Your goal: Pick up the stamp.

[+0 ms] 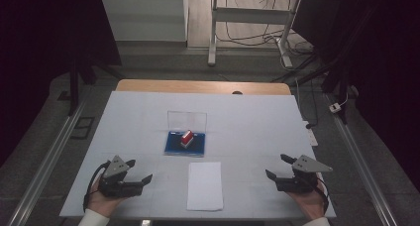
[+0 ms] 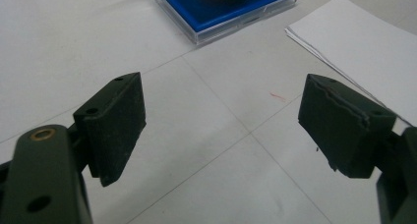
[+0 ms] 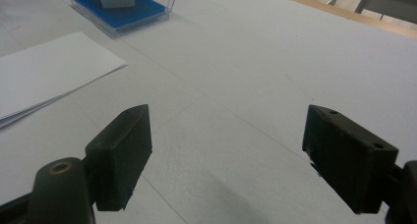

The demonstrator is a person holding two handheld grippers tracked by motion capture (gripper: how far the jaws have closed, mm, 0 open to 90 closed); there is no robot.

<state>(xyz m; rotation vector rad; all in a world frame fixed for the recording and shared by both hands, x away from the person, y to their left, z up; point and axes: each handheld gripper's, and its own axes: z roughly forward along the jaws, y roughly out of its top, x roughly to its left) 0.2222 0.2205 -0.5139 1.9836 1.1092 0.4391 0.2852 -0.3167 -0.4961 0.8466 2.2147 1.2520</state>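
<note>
A white-covered table bears a stack of white paper at its near edge, just in front of a blue stamp pad (clear lid upright) carrying a red-topped stamp. Left gripper and right gripper flank the paper, jaws spread wide, grasping nothing.

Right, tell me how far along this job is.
Barely started, by the look of it. Done: the clear lid of the blue case stands open, with the red and white stamp sitting in it. In hand: nothing; the left gripper and right gripper rest open on the table, apart from everything. Left: the stamp is untouched and the paper looks blank, so likely all the handling.
</note>
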